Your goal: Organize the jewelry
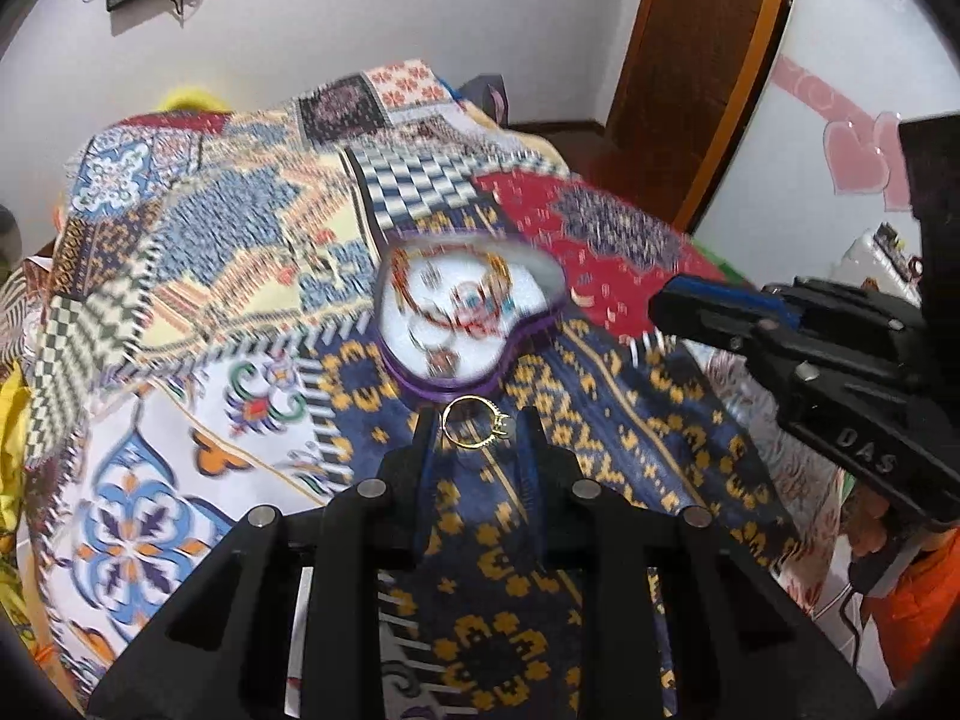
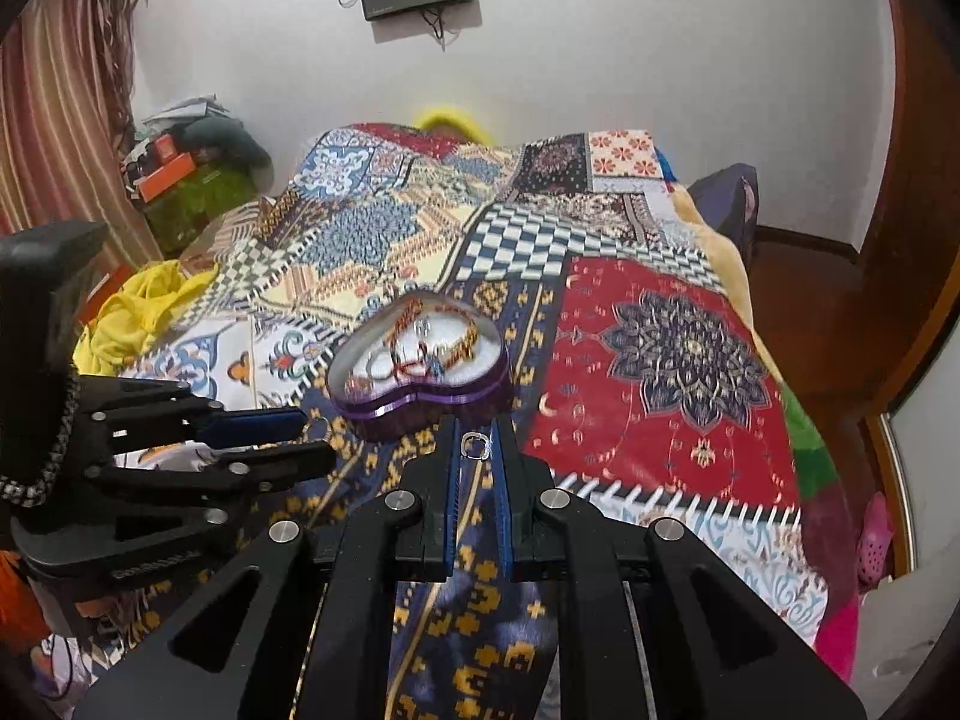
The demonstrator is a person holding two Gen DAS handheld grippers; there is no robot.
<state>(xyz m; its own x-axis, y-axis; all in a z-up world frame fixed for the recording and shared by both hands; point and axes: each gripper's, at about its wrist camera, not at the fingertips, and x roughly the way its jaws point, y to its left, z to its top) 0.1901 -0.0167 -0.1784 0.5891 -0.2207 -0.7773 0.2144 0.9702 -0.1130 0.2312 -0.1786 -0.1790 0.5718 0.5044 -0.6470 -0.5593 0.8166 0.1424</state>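
Note:
A purple heart-shaped jewelry box (image 1: 468, 312) with a white lining sits on the patchwork bedspread, holding a red bead string and several rings; it also shows in the right wrist view (image 2: 420, 360). My left gripper (image 1: 477, 426) is shut on a gold ring (image 1: 476, 429) with a small stone, just in front of the box. My right gripper (image 2: 476, 447) is shut on a small clear piece (image 2: 474, 445), close to the box's near edge. The right gripper (image 1: 666, 300) is seen at the right in the left wrist view; the left gripper (image 2: 312, 429) at the left in the right wrist view.
The patchwork bedspread (image 2: 660, 348) covers the bed. Yellow cloth (image 2: 138, 312) lies at the bed's left side. A cluttered shelf (image 2: 186, 174) stands by the curtain. A wooden door frame (image 1: 690, 78) and a mirror with pink hearts (image 1: 858, 162) are at the right.

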